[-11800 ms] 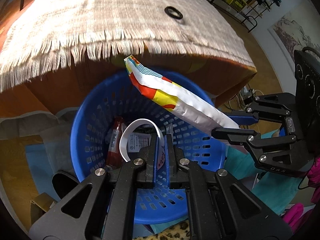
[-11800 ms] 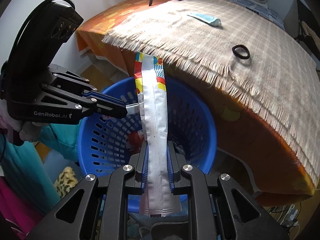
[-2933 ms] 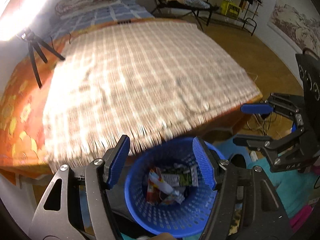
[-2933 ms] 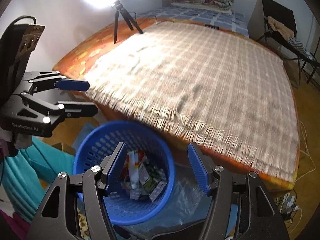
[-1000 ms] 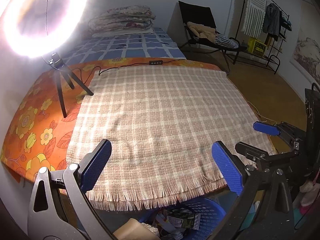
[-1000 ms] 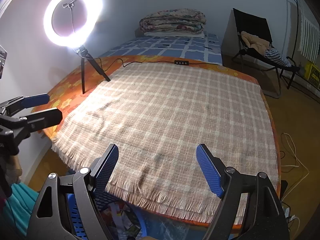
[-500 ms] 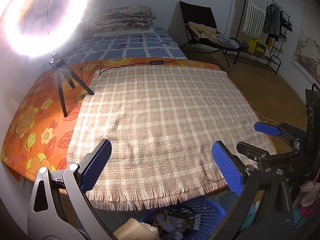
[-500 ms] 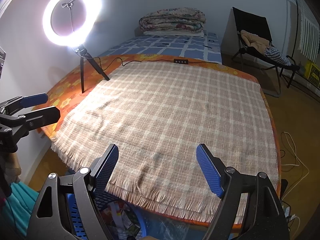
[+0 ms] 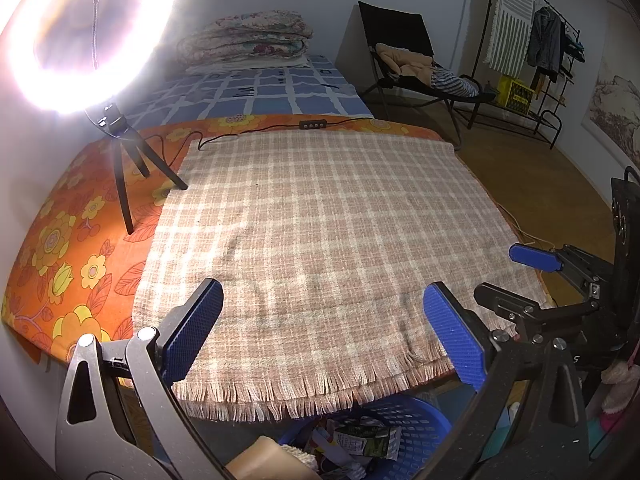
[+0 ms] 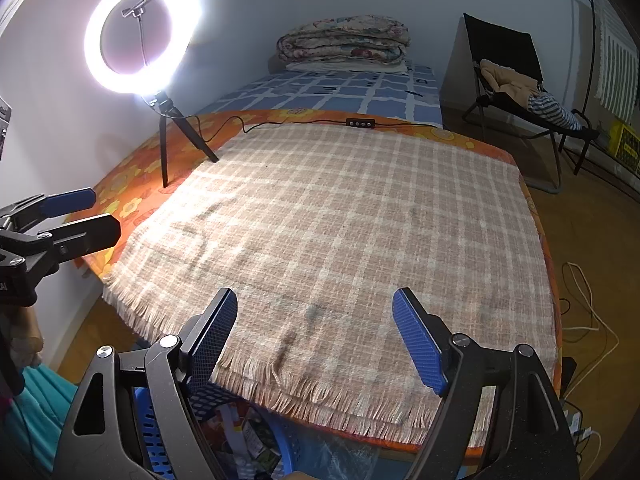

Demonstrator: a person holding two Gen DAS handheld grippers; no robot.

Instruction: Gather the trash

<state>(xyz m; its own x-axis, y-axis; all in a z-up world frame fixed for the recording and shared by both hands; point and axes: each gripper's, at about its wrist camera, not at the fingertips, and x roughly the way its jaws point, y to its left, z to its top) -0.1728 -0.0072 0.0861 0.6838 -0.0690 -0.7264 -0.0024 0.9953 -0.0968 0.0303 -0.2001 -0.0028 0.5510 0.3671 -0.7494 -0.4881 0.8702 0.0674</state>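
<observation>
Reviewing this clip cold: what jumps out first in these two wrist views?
The glaring white ring light on a black tripod dominates the far left corner of the bed. Next comes the beige-and-white checked fringed blanket spread flat across the middle, with nothing lying on it. Below its fringe sits the blue perforated plastic basket holding wrappers, while the left gripper and right gripper both hang open and empty above.

both hand-held grippers point(image 9: 320, 332) point(image 10: 316, 340) wide open (empty)
</observation>
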